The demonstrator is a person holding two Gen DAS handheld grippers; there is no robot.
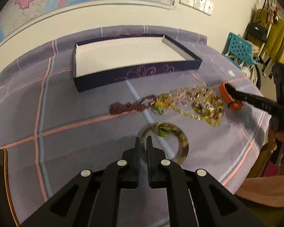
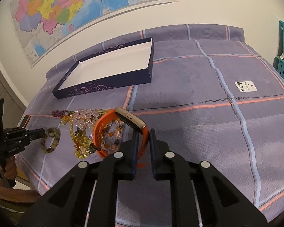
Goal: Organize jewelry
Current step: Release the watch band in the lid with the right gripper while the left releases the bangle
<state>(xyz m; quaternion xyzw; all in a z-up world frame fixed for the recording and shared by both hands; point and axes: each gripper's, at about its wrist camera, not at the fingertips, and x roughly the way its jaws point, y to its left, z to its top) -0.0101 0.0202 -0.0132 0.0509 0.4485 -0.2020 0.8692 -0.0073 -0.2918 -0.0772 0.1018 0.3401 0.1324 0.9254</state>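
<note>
A shallow dark box (image 1: 138, 71) with a white inside lies at the far side of the table; it also shows in the right wrist view (image 2: 104, 89). A heap of bead necklaces (image 1: 195, 102) lies in the middle, seen from the right too (image 2: 81, 132). My left gripper (image 1: 143, 140) is shut on the rim of a mottled amber bangle (image 1: 181, 143), also visible from the right (image 2: 54, 139). My right gripper (image 2: 143, 132) is shut on the strap of an orange wristband watch (image 2: 111, 124), held just above the necklaces (image 1: 230, 96).
A purple checked cloth (image 2: 198, 117) covers the table. A white paper tag (image 2: 246, 87) lies at the right. A teal crate (image 1: 240, 49) and hanging clothes stand beyond the table's right edge. A wall map hangs behind.
</note>
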